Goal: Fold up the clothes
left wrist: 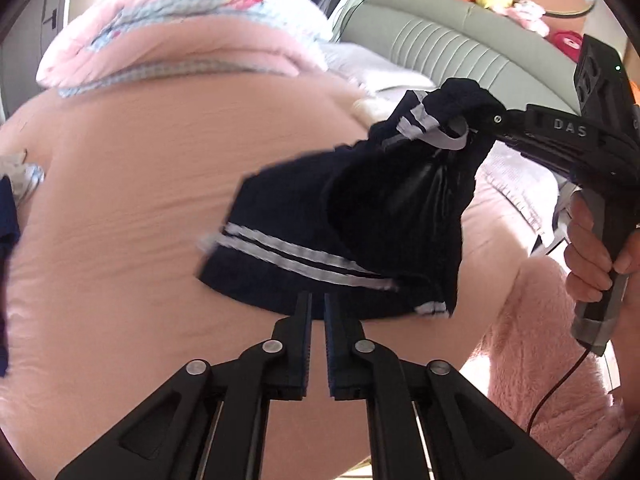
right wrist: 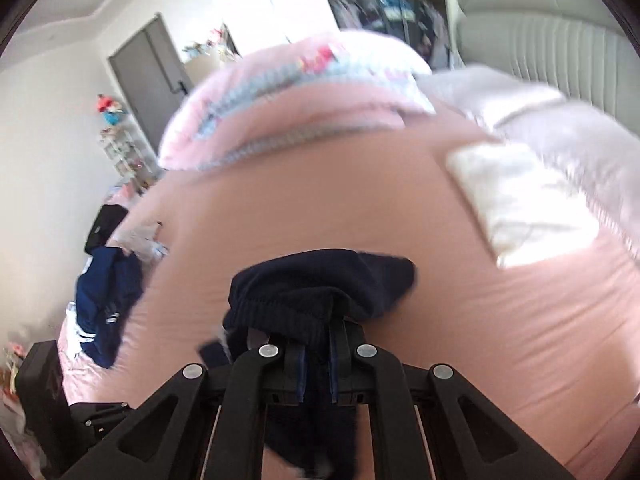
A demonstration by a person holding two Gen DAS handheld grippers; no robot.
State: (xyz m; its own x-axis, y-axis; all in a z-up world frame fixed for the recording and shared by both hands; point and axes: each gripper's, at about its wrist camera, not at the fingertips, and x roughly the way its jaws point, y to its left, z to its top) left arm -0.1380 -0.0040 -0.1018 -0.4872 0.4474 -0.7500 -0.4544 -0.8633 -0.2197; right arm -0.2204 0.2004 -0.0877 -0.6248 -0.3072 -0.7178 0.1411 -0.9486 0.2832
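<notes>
A navy garment (left wrist: 320, 240) with two white stripes lies partly on the pink bed sheet (left wrist: 120, 220). Its upper end is lifted at the right. A hand (left wrist: 592, 248) holds my right gripper (left wrist: 474, 126), which is shut on that bunched upper edge. In the right wrist view the navy garment (right wrist: 320, 280) bulges over my right gripper (right wrist: 318, 332) and hangs down between its fingers. My left gripper (left wrist: 318, 300) sits at the garment's near hem. Its fingers stand close together with only the sheet showing in the narrow gap.
A rolled pink quilt (left wrist: 180, 40) lies across the far side of the bed, before a grey padded headboard (left wrist: 440, 48). A folded white cloth (right wrist: 520, 200) rests at the right. Other blue clothes (right wrist: 104, 292) are heaped at the left edge. A fuzzy pink blanket (left wrist: 536, 344) hangs at the right.
</notes>
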